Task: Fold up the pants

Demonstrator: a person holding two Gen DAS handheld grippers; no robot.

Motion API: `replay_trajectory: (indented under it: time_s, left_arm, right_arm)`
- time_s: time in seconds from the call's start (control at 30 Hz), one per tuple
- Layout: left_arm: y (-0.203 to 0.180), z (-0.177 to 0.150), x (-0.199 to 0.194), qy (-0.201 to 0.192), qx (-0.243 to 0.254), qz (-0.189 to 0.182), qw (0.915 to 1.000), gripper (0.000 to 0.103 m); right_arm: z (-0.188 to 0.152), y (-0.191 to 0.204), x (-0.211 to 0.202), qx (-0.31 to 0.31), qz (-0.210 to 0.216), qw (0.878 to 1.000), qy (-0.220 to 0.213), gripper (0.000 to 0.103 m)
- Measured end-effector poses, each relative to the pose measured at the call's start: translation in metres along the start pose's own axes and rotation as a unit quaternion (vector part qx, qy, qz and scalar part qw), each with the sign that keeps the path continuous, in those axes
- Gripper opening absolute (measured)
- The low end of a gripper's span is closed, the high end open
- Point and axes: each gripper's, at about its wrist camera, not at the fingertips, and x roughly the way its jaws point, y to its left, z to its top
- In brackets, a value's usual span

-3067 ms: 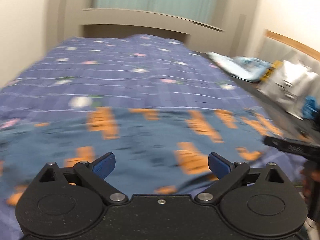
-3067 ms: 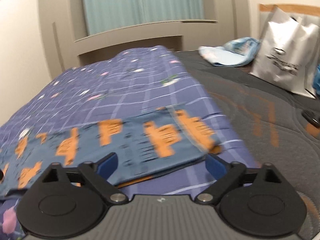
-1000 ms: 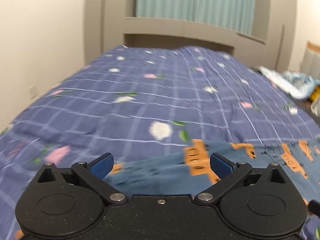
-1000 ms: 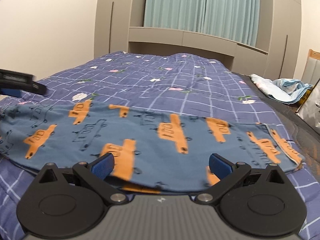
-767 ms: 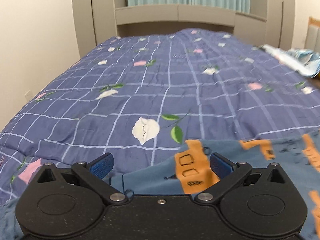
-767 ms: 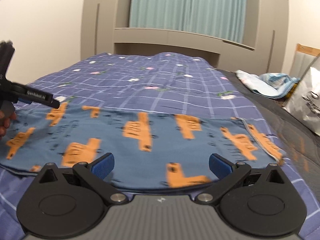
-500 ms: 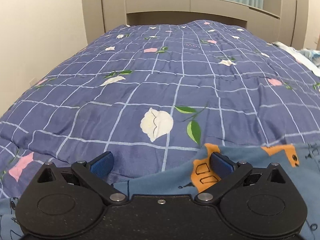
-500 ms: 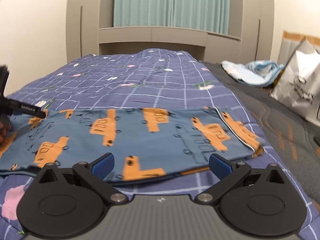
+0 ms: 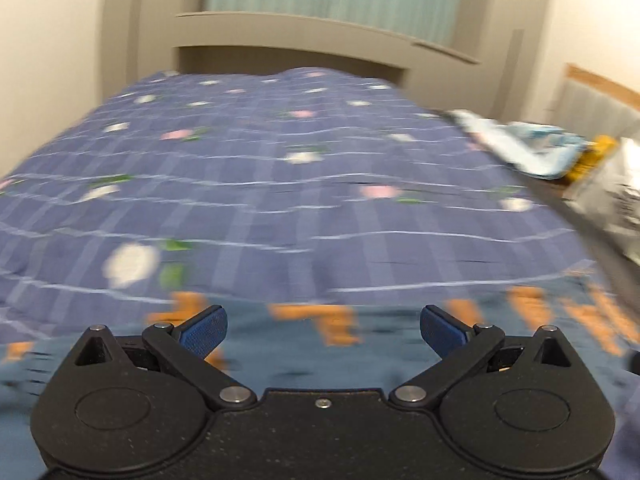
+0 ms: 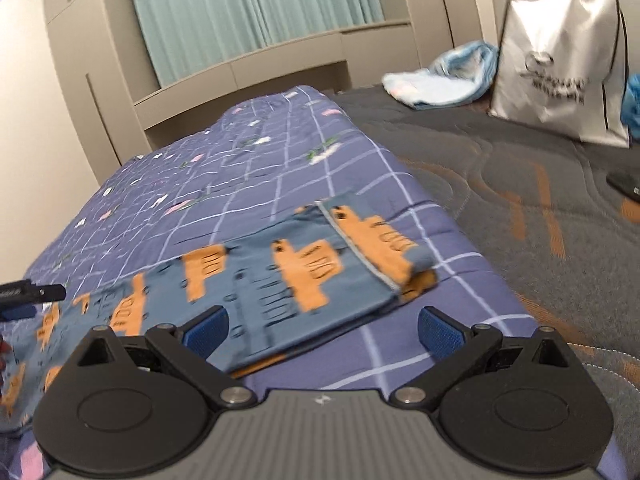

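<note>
Pants (image 10: 280, 276), blue with orange vehicle print, laid flat across near end of bed, on purple checked floral quilt (image 10: 256, 168). One end of garment turned toward right side of quilt, edge there slightly lifted with orange underside showing. Same garment seen blurred in left wrist view (image 9: 360, 344), spanning frame just beyond the fingers.

Left gripper (image 9: 323, 330): spread wide, blue pads (image 9: 204, 330) well apart, nothing held; above pants, contact with cloth not determinable owing to blur. Tip of this tool also visible at left edge of right wrist view, over far-left part of garment.

Right gripper (image 10: 322, 330): spread wide, nothing between pads (image 10: 438, 334); positioned over near edge of pants and quilt, no grasp.

Grey patterned mattress cover (image 10: 540, 208) exposed beside quilt on right. Silver bag (image 10: 560, 68) standing upright on it; light blue bundled cloth (image 10: 444, 80) just beside bag. Beige headboard unit (image 10: 248, 68) and teal curtain (image 10: 248, 4) beyond bed.
</note>
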Motion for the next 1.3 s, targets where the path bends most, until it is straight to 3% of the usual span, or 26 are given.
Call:
replay_trajectory:
  time_s: [0.13, 0.3, 0.37, 0.6, 0.8, 0.97, 1.03, 1.17, 1.3]
  left_arm:
    - [-0.044, -0.013, 0.005, -0.002, 0.024, -0.055, 0.9982, 0.102]
    - [-0.075, -0.033, 0.019, 0.023, 0.053, -0.068, 0.9960, 0.102]
    - [-0.077, -0.041, 0.026, 0.036, 0.062, -0.059, 0.9957, 0.102]
    - [-0.081, -0.054, 0.031, 0.024, 0.091, -0.043, 0.9946, 0.103]
    - [-0.079, -0.054, 0.031, 0.019, 0.087, -0.049, 0.9948, 0.103]
    - [-0.078, -0.054, 0.031, 0.019, 0.081, -0.054, 0.9951, 0.103]
    - [-0.075, -0.052, 0.030, 0.020, 0.072, -0.062, 0.9953, 0.103]
    - [-0.063, -0.037, 0.026, 0.032, 0.020, -0.094, 0.9949, 0.102]
    - [-0.045, -0.015, 0.024, 0.043, -0.081, -0.167, 0.9817, 0.102]
  right_arm:
    - [0.009, -0.018, 0.011, 0.036, 0.019, 0.999, 0.016, 0.103]
    - [0.009, -0.035, 0.014, 0.096, 0.048, 0.994, -0.001, 0.102]
    - [0.007, -0.042, 0.015, 0.121, 0.047, 0.991, -0.010, 0.094]
    - [0.000, -0.054, 0.015, 0.182, 0.018, 0.982, -0.039, 0.074]
    - [-0.002, -0.053, 0.020, 0.185, -0.031, 0.981, -0.044, 0.045]
    - [0.000, -0.048, 0.019, 0.172, -0.034, 0.983, -0.047, 0.026]
    - [0.000, -0.046, 0.017, 0.163, -0.031, 0.985, -0.052, 0.020]
    - [0.002, -0.035, 0.011, 0.127, -0.036, 0.989, -0.066, 0.017]
    - [0.004, -0.015, -0.002, 0.055, -0.042, 0.993, -0.092, 0.016]
